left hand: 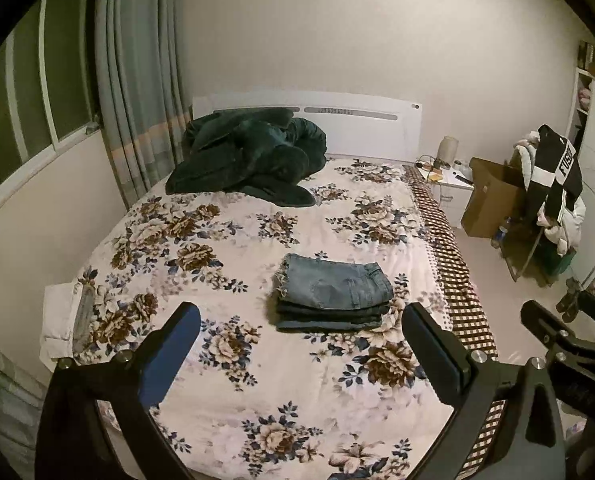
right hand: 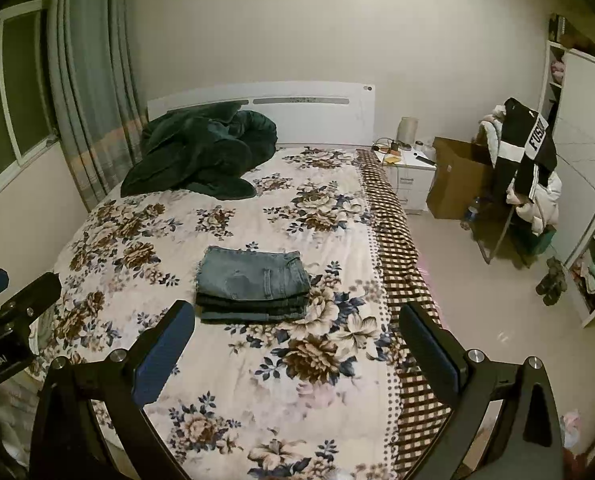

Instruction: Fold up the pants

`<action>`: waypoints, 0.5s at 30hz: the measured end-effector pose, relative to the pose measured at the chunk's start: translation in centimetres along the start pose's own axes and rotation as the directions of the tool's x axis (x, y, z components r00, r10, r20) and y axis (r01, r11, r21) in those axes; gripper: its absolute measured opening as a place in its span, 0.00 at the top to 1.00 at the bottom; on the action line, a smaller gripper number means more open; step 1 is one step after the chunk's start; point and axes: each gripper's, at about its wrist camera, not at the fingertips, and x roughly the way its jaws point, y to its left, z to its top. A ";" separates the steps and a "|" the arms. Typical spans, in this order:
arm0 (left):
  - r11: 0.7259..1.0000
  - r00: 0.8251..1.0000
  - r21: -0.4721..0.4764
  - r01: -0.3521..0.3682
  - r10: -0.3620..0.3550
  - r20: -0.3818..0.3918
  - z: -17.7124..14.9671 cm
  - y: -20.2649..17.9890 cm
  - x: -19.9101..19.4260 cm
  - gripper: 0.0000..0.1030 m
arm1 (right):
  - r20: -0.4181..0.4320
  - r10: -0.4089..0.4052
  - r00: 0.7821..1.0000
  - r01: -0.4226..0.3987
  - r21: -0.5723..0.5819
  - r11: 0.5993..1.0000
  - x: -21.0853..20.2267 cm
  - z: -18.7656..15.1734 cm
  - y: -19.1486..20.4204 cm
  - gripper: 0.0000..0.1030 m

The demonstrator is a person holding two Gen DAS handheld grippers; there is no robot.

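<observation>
A pair of blue jeans point(left hand: 333, 294) lies folded in a compact stack on the floral bedspread point(left hand: 233, 248), right of the bed's middle. It also shows in the right wrist view point(right hand: 253, 286). My left gripper point(left hand: 301, 320) is open and empty, held above the bed's near end, short of the jeans. My right gripper point(right hand: 297, 318) is open and empty, also held back from the stack, which sits just beyond its left finger point(right hand: 165, 344). The right gripper's body shows at the right edge of the left wrist view point(left hand: 569, 340).
A dark green blanket point(left hand: 249, 156) is heaped at the headboard. A checked sheet point(left hand: 453, 264) hangs off the bed's right side. A white nightstand point(right hand: 411, 174), a cardboard box point(right hand: 457, 178) and a chair draped with clothes point(right hand: 529, 168) stand on the right. Curtains and a window are on the left.
</observation>
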 end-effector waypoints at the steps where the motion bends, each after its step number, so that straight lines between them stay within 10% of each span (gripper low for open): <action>1: 1.000 1.000 0.003 0.001 -0.001 0.004 -0.1 0.2 -0.2 0.00 | 0.006 -0.003 1.000 0.003 0.001 1.000 -0.3 0.0 0.2 0.00; 15: 1.000 1.000 0.021 0.007 -0.007 0.014 -1.2 1.2 -1.7 0.00 | 0.010 -0.012 1.000 0.012 0.012 1.000 -1.9 -0.3 2.1 0.00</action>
